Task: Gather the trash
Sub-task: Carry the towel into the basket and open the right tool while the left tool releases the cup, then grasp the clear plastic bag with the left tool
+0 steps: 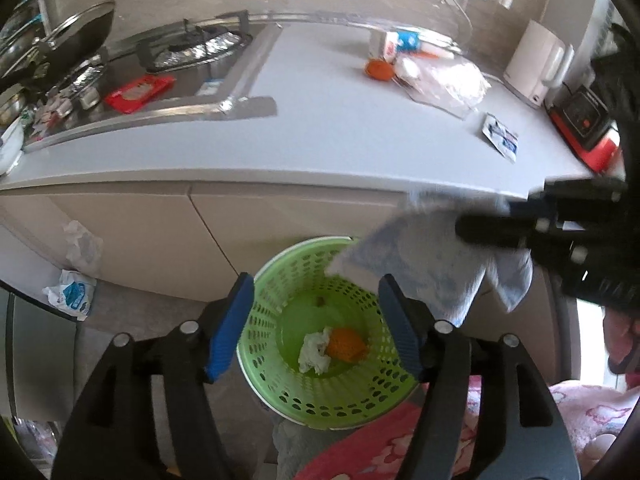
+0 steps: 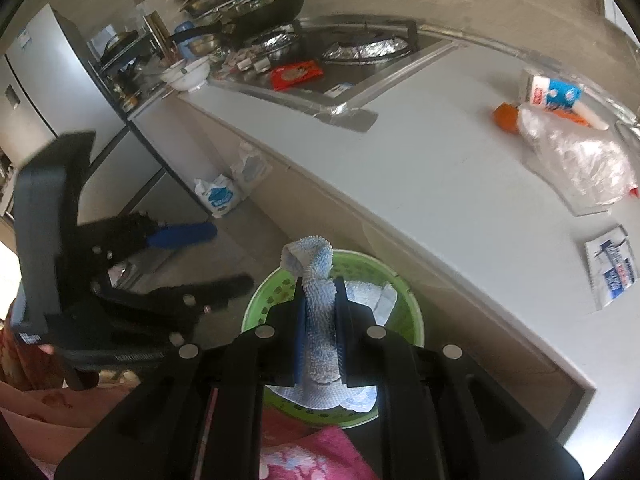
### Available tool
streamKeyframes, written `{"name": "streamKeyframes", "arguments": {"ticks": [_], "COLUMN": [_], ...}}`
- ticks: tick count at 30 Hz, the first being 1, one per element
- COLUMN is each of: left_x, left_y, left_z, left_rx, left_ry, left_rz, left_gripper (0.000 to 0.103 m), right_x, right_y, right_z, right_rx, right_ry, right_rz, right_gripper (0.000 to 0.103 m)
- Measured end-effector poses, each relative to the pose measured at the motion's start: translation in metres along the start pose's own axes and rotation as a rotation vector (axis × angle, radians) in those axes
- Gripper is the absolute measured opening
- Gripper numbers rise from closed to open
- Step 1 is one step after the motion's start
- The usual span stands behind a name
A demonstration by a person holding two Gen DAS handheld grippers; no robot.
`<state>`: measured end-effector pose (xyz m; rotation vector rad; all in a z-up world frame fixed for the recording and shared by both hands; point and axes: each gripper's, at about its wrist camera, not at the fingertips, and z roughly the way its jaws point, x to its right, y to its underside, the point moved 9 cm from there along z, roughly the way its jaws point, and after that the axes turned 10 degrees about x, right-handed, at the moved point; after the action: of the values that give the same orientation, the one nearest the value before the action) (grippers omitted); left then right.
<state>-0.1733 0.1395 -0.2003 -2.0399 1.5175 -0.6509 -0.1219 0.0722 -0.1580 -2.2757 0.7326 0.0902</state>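
Observation:
A green perforated basket (image 1: 340, 392) sits below the counter edge, with a crumpled white tissue (image 1: 316, 352) and an orange peel (image 1: 346, 344) inside. My left gripper (image 1: 316, 320) is open, its blue pads on either side of the basket's mouth, holding nothing. My right gripper (image 2: 320, 328) is shut on a pale blue-white paper towel (image 2: 318, 304) and holds it over the basket (image 2: 412, 320). In the left wrist view the towel (image 1: 432, 264) hangs from the right gripper (image 1: 472, 232) above the basket's right rim.
The grey counter (image 1: 320, 120) carries an orange (image 1: 378, 69), a milk carton (image 1: 400, 42), a clear plastic bag (image 1: 448, 80), a printed sachet (image 1: 500, 140), a white kettle (image 1: 536, 60) and a red appliance (image 1: 584, 120). The stove (image 1: 192, 48) stands left. Bags (image 1: 72, 292) lie on the floor.

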Motion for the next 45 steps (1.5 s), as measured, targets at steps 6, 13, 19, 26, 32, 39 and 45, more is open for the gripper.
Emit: {"name": "streamKeyframes", "arguments": {"ticks": [6,13,19,26,32,39,45], "left_x": [-0.010,-0.013,-0.008,0.020,0.053,0.097,0.138], "left_y": [-0.003,-0.004,-0.014,-0.039,-0.064,-0.103,-0.144], "left_z": [-0.001,-0.002,-0.001,0.005,0.022,0.055,0.095], "left_rx": [0.002,0.004,0.008,0.028,0.035,0.051,0.075], "left_ry": [-0.024,-0.028,-0.019,0.027,0.080,0.137,0.193], "left_rz": [-0.009,-0.011,-0.008,0.046,0.097,0.144,0.175], "left_gripper": [0.064,0.064,0.064,0.069,0.070,0.070,0.070], "right_x": [-0.016,-0.011,0.020,0.085,0.158,0.217,0.249], "right_y": [0.014,0.014,0.005,-0.008,-0.004,-0.003,-0.017], "right_z": [0.017,0.016,0.001,-0.034,-0.056,-0.064,-0.067], "right_rx": [-0.057,-0.059,-0.020,0.069,0.117,0.148,0.175], "right_ry": [-0.055,-0.032,0.030,0.207,0.373,0.460,0.486], "right_rz": [-0.010,0.006,0.055,0.103,0.193,0.298,0.317], "right_gripper": [0.019,0.059,0.059,0.069,0.079,0.079,0.079]}}
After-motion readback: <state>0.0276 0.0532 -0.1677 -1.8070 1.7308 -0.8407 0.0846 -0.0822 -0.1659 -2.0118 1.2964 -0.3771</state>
